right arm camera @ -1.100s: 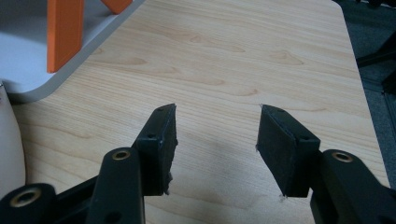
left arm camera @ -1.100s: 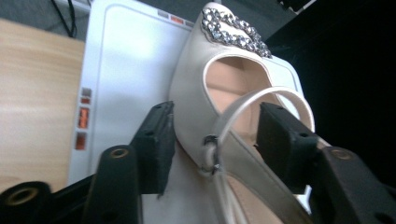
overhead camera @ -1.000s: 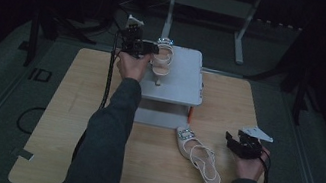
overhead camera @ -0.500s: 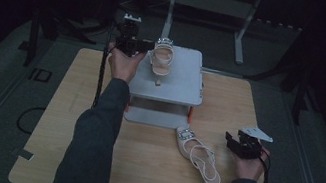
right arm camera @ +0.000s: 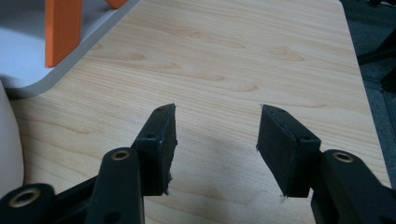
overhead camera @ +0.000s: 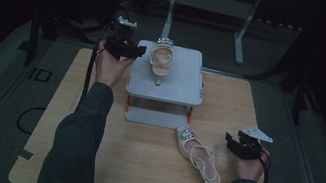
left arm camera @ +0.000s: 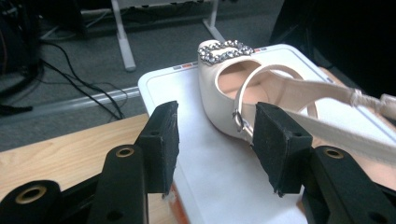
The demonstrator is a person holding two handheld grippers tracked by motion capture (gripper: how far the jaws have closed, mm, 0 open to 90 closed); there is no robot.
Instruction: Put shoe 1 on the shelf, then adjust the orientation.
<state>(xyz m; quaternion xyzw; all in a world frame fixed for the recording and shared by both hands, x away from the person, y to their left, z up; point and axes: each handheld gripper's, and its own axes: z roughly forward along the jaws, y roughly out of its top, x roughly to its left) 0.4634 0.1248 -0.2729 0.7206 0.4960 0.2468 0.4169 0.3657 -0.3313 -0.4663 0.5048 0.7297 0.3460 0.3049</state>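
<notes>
A light wooden table (overhead camera: 88, 159) carries a grey raised stand (overhead camera: 180, 82) with orange legs near its far side, and on the stand's top lies a pale strappy shoe (overhead camera: 161, 58) with a jewelled buckle at its toe. Its mate, the second shoe (overhead camera: 198, 156), lies on the tabletop just in front of the stand, toward the right. The left gripper (left arm camera: 215, 140) hovers at the stand's left edge with its jaws apart and nothing between them, the shoe's side and thin strap just beyond the pads. The right gripper (right arm camera: 215, 144) hangs over bare wood near the second shoe, jaws likewise apart and empty. The risk I see is at the stand — a careless sweep of the left jaws could snag the loose strap and drag the shoe off the smooth top, or nudge it askew. No brand, label or writing can be read anywhere.
</notes>
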